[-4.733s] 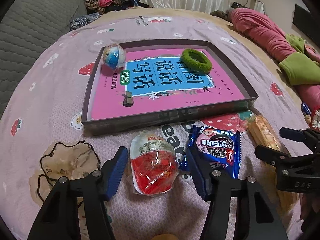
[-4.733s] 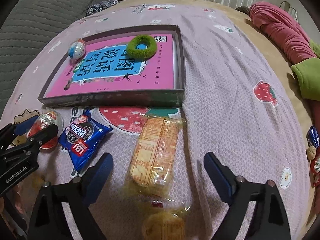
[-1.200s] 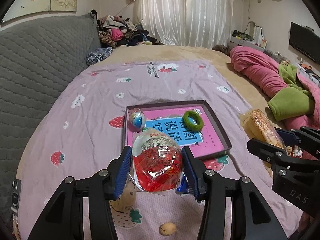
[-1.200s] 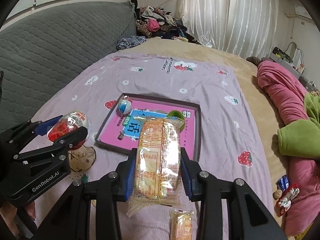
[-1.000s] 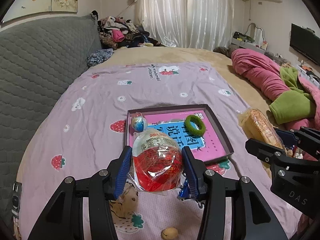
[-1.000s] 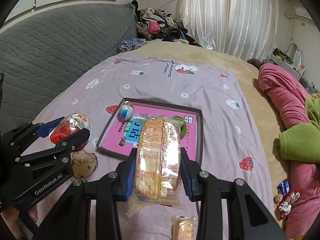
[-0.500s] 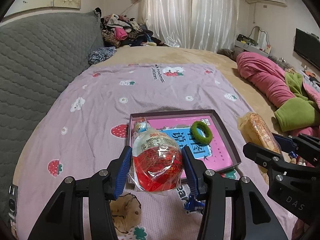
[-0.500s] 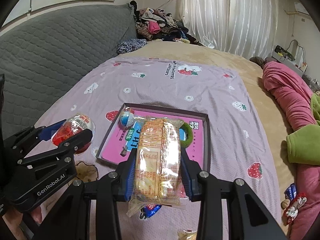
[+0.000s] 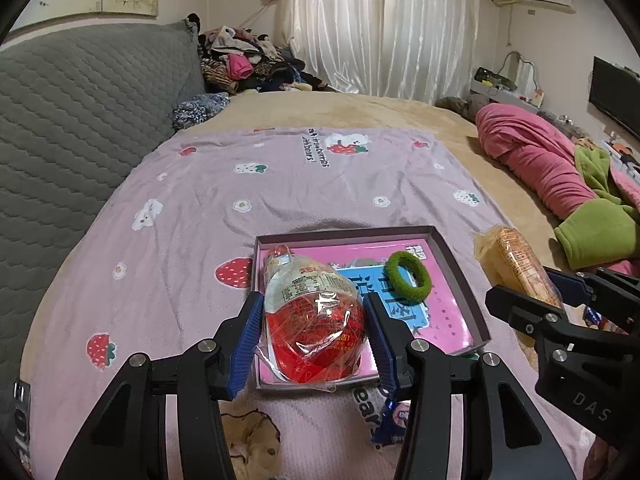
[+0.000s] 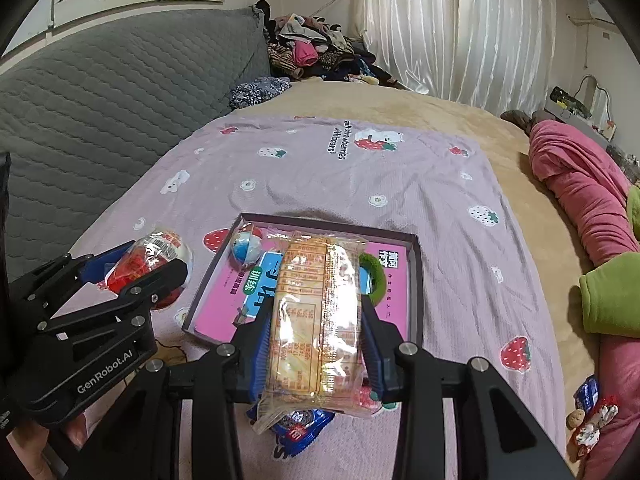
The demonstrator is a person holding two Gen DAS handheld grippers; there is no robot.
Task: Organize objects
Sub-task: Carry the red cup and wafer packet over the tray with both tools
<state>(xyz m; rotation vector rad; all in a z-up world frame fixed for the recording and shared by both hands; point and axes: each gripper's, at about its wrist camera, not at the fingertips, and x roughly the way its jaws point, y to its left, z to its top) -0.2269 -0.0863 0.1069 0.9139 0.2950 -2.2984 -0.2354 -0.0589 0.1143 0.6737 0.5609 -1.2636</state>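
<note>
A: What is each tool gripping?
B: The left gripper (image 9: 315,330) clamps a red snack packet (image 9: 316,320) above the box's (image 9: 460,268) near rim. The right gripper (image 10: 316,340) pinches a cracker pack (image 10: 316,316).
A: Any room?
B: A hair tie (image 9: 408,278) lies at two o'clock, a ball (image 10: 246,246) at eleven; the pink middle is open. A blue packet (image 10: 298,428) sits on the blanket (image 9: 280,184) at six.

Both wrist views angled down (shared tray (image 9: 460,264))

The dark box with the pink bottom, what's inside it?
Inside the dark shallow box: a fuzzy green hair ring and a small blue-and-white ball. The held snack packets hide part of its printed pink floor.
</note>
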